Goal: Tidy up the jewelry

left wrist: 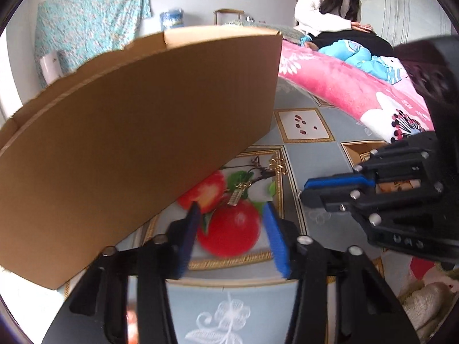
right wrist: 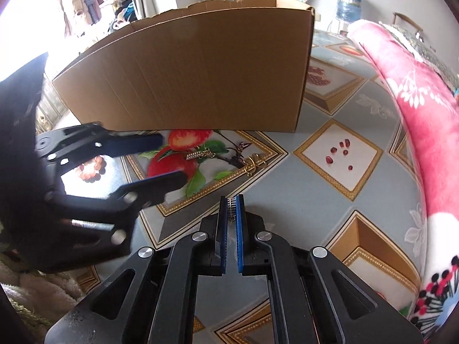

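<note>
Black gripper (right wrist: 231, 200) frames, blue ribbed pads (left wrist: 276, 238), silver screws (right wrist: 319, 251)

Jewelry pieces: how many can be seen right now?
3: a silver ladder-shaped earring clamped in the right gripper; a matching one on the apple print; a gold earring beside it. The cardboard box may hide more.

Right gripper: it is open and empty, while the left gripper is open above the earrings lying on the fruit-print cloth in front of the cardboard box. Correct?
Not quite. The right gripper is shut on a small silver earring, as the right wrist view shows. The rest holds: the left gripper is open above the earrings on the fruit-print cloth before the cardboard box.
</note>
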Demonstrator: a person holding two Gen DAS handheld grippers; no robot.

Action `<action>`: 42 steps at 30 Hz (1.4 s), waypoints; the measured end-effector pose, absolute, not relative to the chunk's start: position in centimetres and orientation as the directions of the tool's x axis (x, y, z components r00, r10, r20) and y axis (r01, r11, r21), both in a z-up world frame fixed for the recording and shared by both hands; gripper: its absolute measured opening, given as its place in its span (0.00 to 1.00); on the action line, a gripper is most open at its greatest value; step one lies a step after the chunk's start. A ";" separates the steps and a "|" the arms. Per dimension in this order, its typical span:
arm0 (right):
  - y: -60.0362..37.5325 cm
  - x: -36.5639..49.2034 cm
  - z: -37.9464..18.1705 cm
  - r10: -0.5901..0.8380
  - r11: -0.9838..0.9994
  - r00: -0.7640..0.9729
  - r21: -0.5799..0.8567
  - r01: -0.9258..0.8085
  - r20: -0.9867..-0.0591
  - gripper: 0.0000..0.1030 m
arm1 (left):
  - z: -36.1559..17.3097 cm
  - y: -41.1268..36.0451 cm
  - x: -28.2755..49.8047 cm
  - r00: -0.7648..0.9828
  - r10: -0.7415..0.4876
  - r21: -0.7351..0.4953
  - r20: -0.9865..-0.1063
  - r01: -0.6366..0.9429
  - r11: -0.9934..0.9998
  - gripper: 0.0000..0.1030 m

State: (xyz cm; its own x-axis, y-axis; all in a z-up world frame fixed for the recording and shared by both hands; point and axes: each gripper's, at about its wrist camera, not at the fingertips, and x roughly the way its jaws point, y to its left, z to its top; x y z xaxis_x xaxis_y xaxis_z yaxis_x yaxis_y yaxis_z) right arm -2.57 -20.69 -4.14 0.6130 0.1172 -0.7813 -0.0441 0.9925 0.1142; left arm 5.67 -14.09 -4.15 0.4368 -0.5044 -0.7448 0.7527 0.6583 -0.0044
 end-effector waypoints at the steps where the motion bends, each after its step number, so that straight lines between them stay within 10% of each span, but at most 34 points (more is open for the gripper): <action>1: -20.7 -2.7 -4.2 0.121 0.992 0.614 0.118 -0.045 -0.780 0.04 | -4.2 -14.3 6.1 0.429 -0.504 -0.015 -0.750 0.750 0.661 0.33; 13: -22.4 -2.3 -4.1 0.157 0.986 0.626 0.159 -0.053 -0.763 0.04 | -4.4 -16.0 6.3 0.441 -0.461 0.063 -0.770 0.771 0.634 0.05; 42: -23.7 -1.9 -5.5 0.172 0.981 0.620 0.189 -0.039 -0.765 0.08 | -3.4 -11.0 2.8 0.389 -0.438 -0.013 -0.810 0.736 0.677 0.01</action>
